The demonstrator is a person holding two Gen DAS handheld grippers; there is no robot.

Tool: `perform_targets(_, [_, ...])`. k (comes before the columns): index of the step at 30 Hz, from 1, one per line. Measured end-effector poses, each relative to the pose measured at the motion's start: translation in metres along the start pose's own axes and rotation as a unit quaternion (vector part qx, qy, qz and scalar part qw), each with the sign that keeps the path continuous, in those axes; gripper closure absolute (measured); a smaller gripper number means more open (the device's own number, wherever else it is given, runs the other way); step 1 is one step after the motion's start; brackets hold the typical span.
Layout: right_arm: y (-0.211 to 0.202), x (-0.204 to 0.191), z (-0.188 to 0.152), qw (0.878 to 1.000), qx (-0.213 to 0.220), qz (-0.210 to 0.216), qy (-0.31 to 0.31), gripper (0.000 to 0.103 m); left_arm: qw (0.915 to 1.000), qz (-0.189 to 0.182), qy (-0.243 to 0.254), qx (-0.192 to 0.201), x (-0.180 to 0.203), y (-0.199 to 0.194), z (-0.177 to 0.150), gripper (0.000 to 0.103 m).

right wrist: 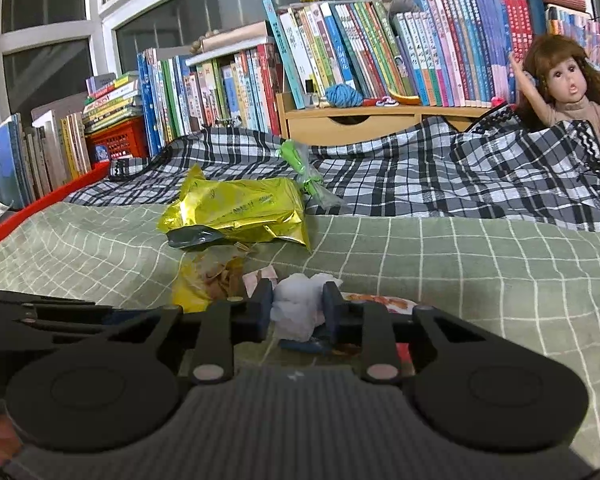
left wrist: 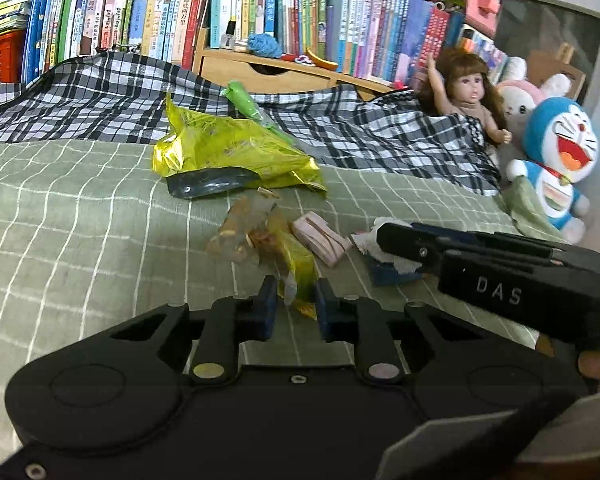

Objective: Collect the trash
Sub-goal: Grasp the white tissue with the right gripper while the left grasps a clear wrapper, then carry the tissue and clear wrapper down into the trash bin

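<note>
Left gripper (left wrist: 296, 304) clamps a yellow wrapper (left wrist: 296, 264); right gripper (right wrist: 296, 312) clamps a white tissue (right wrist: 296, 304).

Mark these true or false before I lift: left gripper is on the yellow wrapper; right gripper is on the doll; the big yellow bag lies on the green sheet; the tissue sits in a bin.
1. The left gripper is shut on the yellow wrapper. True.
2. The right gripper grips the doll. False: it is shut on the tissue.
3. The yellow bag lies on the green sheet. True.
4. The tissue sits in a bin. False: it is on the bed, between the right fingers.
</note>
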State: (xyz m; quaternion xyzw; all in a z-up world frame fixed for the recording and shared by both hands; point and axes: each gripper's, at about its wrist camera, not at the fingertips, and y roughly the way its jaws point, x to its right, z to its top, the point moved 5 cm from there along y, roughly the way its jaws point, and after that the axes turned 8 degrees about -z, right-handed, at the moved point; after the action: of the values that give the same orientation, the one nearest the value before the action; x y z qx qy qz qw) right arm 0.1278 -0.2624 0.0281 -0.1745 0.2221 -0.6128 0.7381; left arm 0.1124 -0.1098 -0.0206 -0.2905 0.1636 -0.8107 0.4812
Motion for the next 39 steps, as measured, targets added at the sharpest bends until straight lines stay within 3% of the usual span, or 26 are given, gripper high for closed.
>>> perform_targets(8, [-0.04,-0.011,-0.012,1.0,0.015,0.02,-0.015,0.071,0.9992,-0.021,0.033,-0.006,0.005,-0.057,-0.027,0.084])
perform_targets(9, [-0.044,-0.014,-0.016,0.999,0.016,0.02,-0.022,0.071,0.9991,-0.018,0.039,0.0,0.005,-0.064,-0.029,0.08])
perform_targets(11, [-0.05,-0.019,-0.022,0.999,0.019,0.013,-0.038,0.069,0.9984,0.0,0.054,0.017,0.005,-0.075,-0.034,0.063])
perform_targets(12, [-0.052,-0.022,-0.026,0.999,0.019,0.009,-0.047,0.068,0.9978,0.008,0.062,0.023,0.005,-0.077,-0.035,0.05])
perform_targets(15, [-0.054,-0.025,-0.035,0.998,0.014,-0.001,-0.06,0.066,0.9957,0.029,0.083,0.029,0.007,-0.081,-0.042,0.043])
perform_targets(19, [-0.053,-0.025,-0.043,0.998,0.004,-0.006,-0.062,0.065,0.9938,0.032,0.104,0.021,0.012,-0.075,-0.052,0.029])
perform_targets(23, [-0.054,-0.025,-0.048,0.998,0.003,-0.008,-0.061,0.064,0.9956,0.03,0.088,0.0,0.008,-0.064,-0.063,0.032])
perform_targets(25, [-0.055,-0.025,-0.051,0.998,0.002,-0.009,-0.061,0.064,0.9954,0.031,0.09,0.013,0.008,-0.065,-0.067,0.038])
perform_targets(26, [-0.055,-0.025,-0.052,0.998,0.002,-0.01,-0.061,0.065,0.9949,0.035,0.093,0.016,0.009,-0.066,-0.067,0.046])
perform_targets(27, [-0.056,-0.025,-0.052,0.998,0.003,-0.01,-0.06,0.067,0.9948,0.038,0.094,0.016,0.01,-0.066,-0.067,0.067])
perform_targets(28, [-0.057,-0.026,-0.053,0.998,0.005,-0.01,-0.059,0.068,0.9951,0.038,0.09,0.015,0.01,-0.066,-0.067,0.077])
perform_targets(32, [-0.067,-0.028,-0.05,0.999,0.015,-0.005,-0.052,0.07,0.9977,0.023,0.063,0.004,0.01,-0.069,-0.063,0.079])
perform_targets(39, [-0.086,-0.035,-0.047,0.998,0.027,-0.002,-0.052,0.07,0.9964,0.037,0.076,0.007,0.017,-0.086,-0.061,0.079])
